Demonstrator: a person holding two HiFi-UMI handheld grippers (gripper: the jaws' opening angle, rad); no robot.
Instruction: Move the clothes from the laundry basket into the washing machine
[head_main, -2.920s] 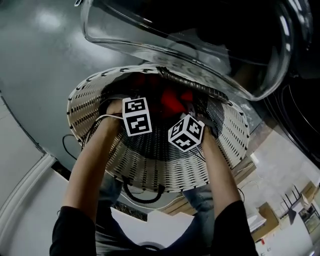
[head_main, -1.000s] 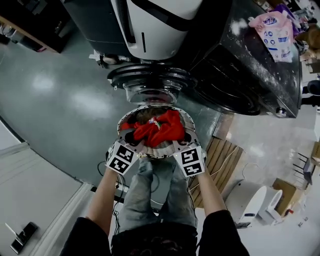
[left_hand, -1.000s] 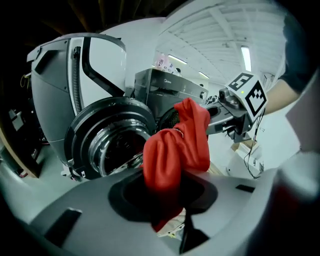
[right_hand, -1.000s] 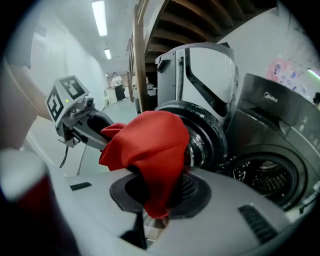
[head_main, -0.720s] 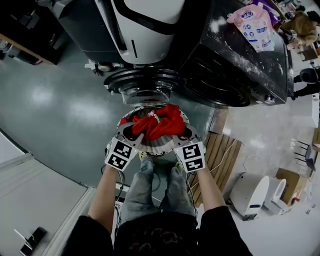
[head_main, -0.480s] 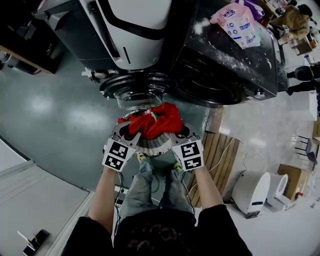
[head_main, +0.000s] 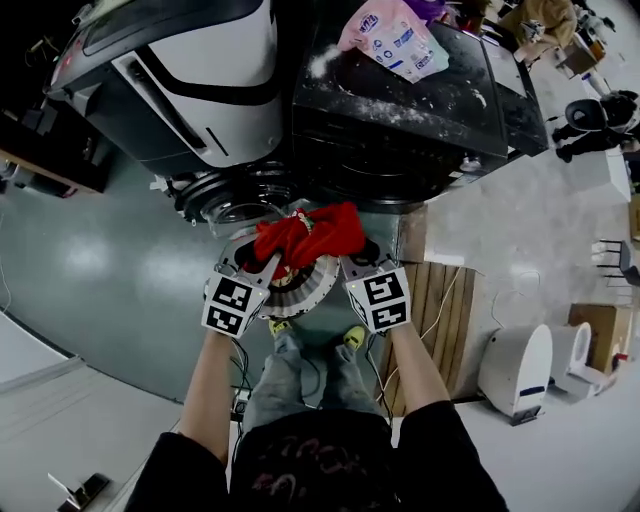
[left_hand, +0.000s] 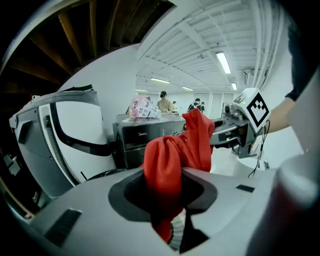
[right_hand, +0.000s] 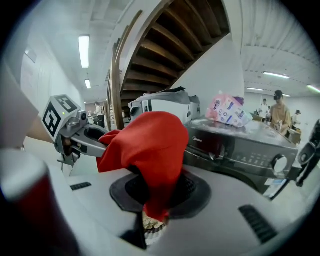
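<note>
A grey floor (head_main: 90, 260) fills the left of the head view, and at the top of that view stand a white machine (head_main: 200, 90) with black trim and, just right of it, a black machine (head_main: 400, 120) with a dusty top. A wooden pallet (head_main: 450, 310) lies on the floor to the right of the person's legs. Below the two machines in that view a round glass door (head_main: 232, 198) hangs open, and just beneath it is the pale wicker basket (head_main: 300, 290), between the person's forearms and above their shoes (head_main: 280, 326). The red garment (head_main: 308, 236) is bunched over the basket's far rim, in front of the black machine and outside it; whether it touches the basket cannot be told. A pink printed bag (head_main: 390, 38) lies on top of the black machine. The left claw (head_main: 262, 266) has its jaws drawn narrow on one end of the garment, the cloth pinched between the pads and trailing below them. The right claw (head_main: 349, 263) is clamped narrow on the other end, red cloth humped over its jaws and hanging through them, with wicker showing beneath
</note>
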